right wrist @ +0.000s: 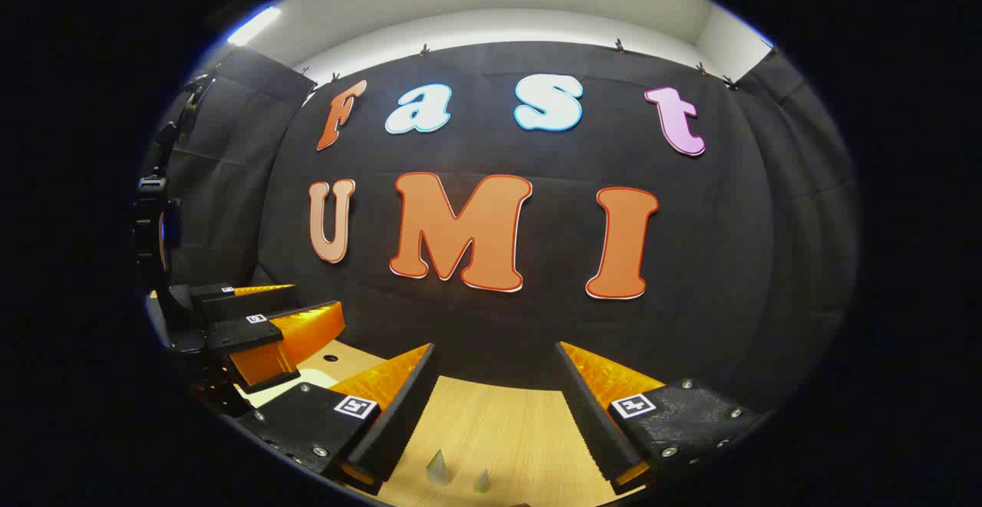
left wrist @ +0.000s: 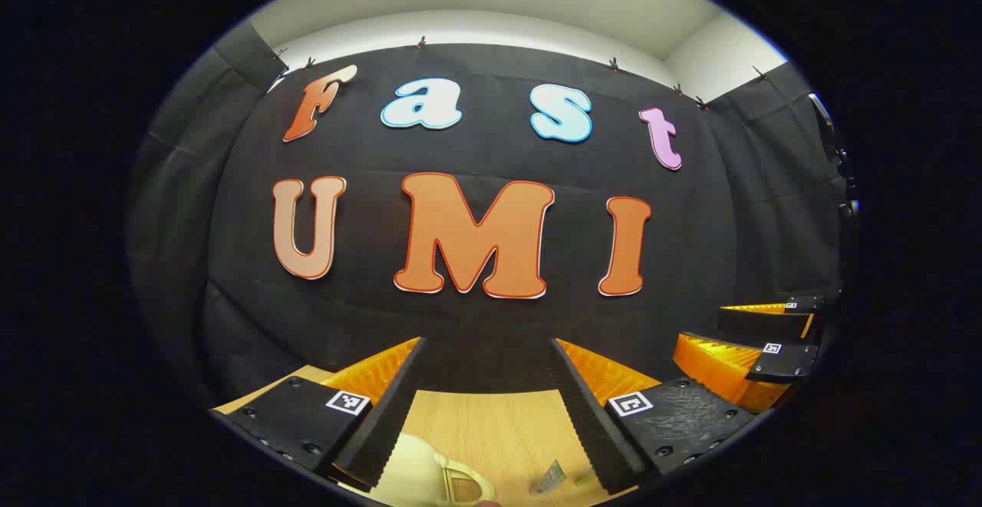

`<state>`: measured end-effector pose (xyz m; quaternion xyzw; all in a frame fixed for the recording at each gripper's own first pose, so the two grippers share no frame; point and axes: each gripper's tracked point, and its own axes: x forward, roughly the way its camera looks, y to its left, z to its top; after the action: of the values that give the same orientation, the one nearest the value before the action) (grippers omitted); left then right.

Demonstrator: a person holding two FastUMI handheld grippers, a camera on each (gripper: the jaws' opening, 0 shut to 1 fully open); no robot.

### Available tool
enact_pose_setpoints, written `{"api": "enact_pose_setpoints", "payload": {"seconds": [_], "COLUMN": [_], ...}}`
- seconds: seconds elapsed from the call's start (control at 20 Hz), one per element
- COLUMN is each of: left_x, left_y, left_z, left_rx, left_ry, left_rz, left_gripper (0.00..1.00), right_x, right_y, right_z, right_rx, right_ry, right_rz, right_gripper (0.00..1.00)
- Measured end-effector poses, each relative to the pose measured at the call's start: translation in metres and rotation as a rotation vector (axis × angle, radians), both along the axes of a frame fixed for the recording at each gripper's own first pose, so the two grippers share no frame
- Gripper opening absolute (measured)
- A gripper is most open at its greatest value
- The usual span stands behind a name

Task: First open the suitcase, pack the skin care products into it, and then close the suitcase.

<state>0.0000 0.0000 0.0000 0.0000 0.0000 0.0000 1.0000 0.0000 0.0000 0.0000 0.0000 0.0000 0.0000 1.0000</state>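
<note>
The cream suitcase, handle toward the camera, is seen low on the table, just below and ahead of the left gripper, whose jaws are held apart and empty. Farther from the suitcase, the right gripper (likewise spread) is raised above two small tubes.

A cream suitcase with its handle showing lies near a small skin care tube
</note>
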Motion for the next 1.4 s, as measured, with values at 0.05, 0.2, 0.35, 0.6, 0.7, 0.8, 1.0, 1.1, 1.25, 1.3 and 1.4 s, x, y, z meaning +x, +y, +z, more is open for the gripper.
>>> {"api": "enact_pose_setpoints", "payload": {"seconds": [0.05,0.2,0.35,0.6,0.7,0.8,1.0,1.1,1.25,1.3,1.4], "left_x": [0.003,0.002,-0.003,-0.015,-0.022,-0.027,-0.034,-0.036,-0.039,-0.038,-0.037], "left_y": [0.001,0.005,0.007,0.01,0.014,0.015,0.022,0.018,0.011,0.009,0.004], "left_z": [-0.001,-0.005,-0.009,-0.002,-0.005,-0.012,-0.021,-0.025,-0.019,-0.018,-0.021], "left_rx": [0.006,0.031,0.055,0.089,0.085,0.066,0.068,0.071,0.084,0.083,0.084], "left_ry": [-0.002,0.0,0.018,-0.016,-0.02,0.0,0.025,0.035,0.019,0.015,0.021], "left_rz": [0.004,0.021,0.024,0.024,0.038,0.044,0.06,0.056,0.043,0.041,0.033], "left_gripper": [0.97,0.97,0.97,0.95,0.96,0.97,0.97,0.97,0.97,0.95,0.97], "right_x": [0.001,0.003,0.0,-0.016,-0.02,-0.026,-0.032,-0.035,-0.038,-0.039,-0.04], "right_y": [-0.002,0.0,0.006,0.011,0.01,0.015,0.017,0.019,0.013,0.009,0.007], "right_z": [-0.004,-0.011,-0.011,-0.009,-0.013,-0.013,-0.018,-0.02,-0.021,-0.02,-0.02], "right_rx": [0.002,0.018,0.031,-0.015,-0.023,-0.013,-0.02,-0.009,-0.012,-0.016,-0.016], "right_ry": [0.011,0.021,0.007,-0.032,-0.02,-0.017,-0.001,0.009,0.008,0.005,0.006], "right_rz": [0.001,0.006,0.013,0.013,0.006,0.014,0.014,0.018,0.004,-0.005,-0.013], "right_gripper": [0.95,0.93,0.95,0.95,0.93,0.93,0.96,0.95,0.95,0.95,0.95]}}
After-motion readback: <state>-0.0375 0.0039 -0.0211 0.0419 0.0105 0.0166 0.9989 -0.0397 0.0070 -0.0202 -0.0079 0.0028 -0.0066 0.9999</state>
